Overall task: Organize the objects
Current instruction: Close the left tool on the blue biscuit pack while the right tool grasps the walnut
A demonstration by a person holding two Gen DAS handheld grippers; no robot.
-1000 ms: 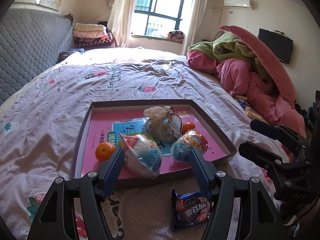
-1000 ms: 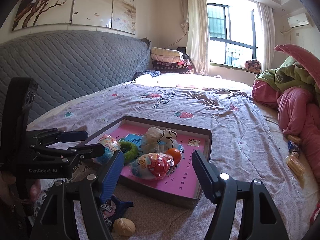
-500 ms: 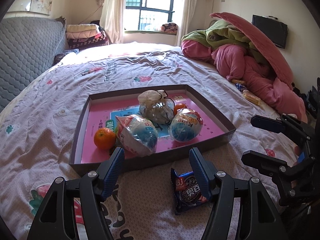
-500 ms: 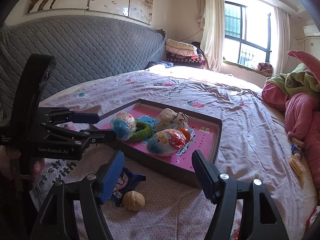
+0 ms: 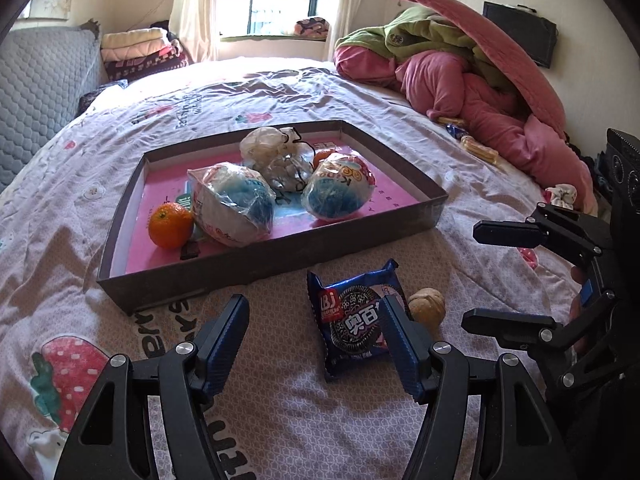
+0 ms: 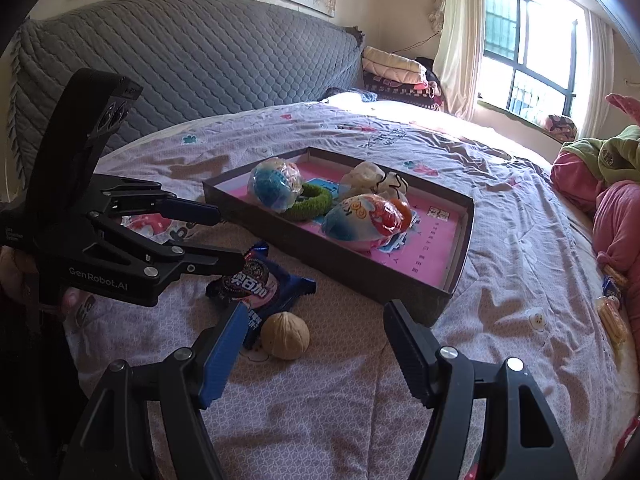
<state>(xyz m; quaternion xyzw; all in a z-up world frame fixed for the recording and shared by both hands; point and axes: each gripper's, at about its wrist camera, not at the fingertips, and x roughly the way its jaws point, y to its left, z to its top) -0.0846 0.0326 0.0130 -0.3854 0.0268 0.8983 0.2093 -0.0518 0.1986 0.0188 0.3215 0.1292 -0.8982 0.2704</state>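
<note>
A shallow brown tray [image 5: 280, 256] with a pink floor lies on the bed and also shows in the right wrist view [image 6: 464, 240]. In it are two wrapped toy eggs [image 5: 236, 210] [image 5: 340, 192], a knotted plastic bag [image 5: 276, 152], an orange [image 5: 170, 226] and a green ring [image 6: 312, 204]. In front of the tray lie a blue cookie packet [image 5: 356, 320] [image 6: 260, 280] and a walnut [image 5: 428, 306] [image 6: 285, 336]. My left gripper [image 5: 316, 320] is open and empty, low over the bedspread beside the packet. My right gripper [image 6: 316, 332] is open and empty, just behind the walnut.
A pile of pink and green bedding [image 5: 460, 68] fills the right side of the bed. Small snack packets [image 5: 478, 150] lie near it. A grey quilted headboard [image 6: 180, 64] and folded blankets [image 6: 396, 72] stand at the far end.
Both grippers have pulled back and down from the tray towards the near edge of the bed. The cookie packet and walnut now lie closer to the fingers. Both stay open.
</note>
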